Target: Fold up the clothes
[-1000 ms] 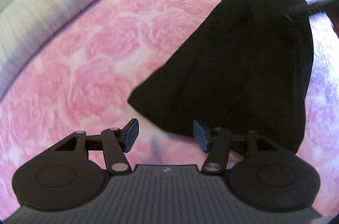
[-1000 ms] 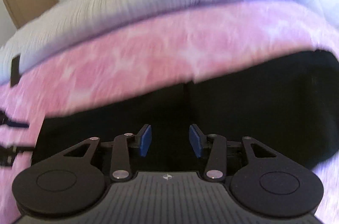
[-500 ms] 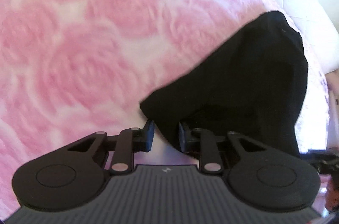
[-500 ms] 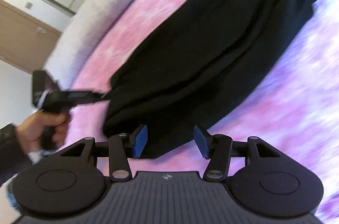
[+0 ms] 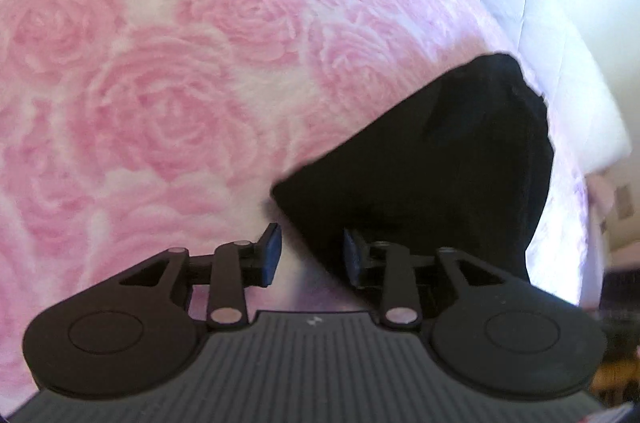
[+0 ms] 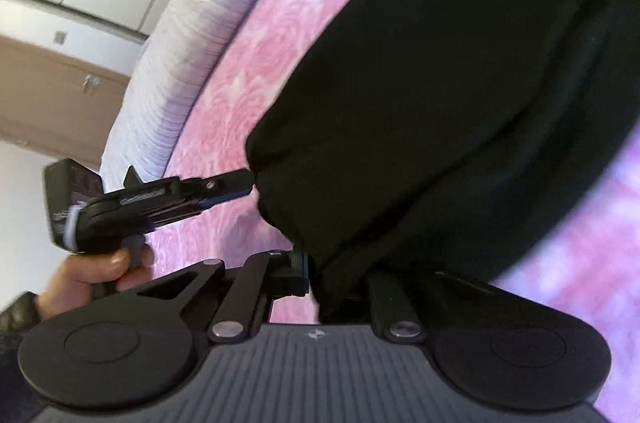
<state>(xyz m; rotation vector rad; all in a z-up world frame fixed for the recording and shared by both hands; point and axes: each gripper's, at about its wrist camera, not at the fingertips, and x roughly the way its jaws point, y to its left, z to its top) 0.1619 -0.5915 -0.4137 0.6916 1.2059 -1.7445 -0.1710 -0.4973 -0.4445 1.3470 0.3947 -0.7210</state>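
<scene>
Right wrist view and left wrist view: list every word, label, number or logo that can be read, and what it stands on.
No readable text.
Pale logo mark on the left gripper ribbed grey body: a symbol, no letters.
Same mark on the right gripper body: no letters.
Raised lettering along the left gripper's side, right wrist view: too blurred.
Label on its black camera block: too blurred.
Black fabric garment: none.

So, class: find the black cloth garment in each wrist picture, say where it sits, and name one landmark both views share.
Left wrist view: the black cloth garment fills the centre-right, one corner reaching between the open fingers of the left gripper.
Right wrist view: it covers the upper right, its edge bunched in the right gripper.
Shared landmark: the pink rose-patterned blanket under it.
</scene>
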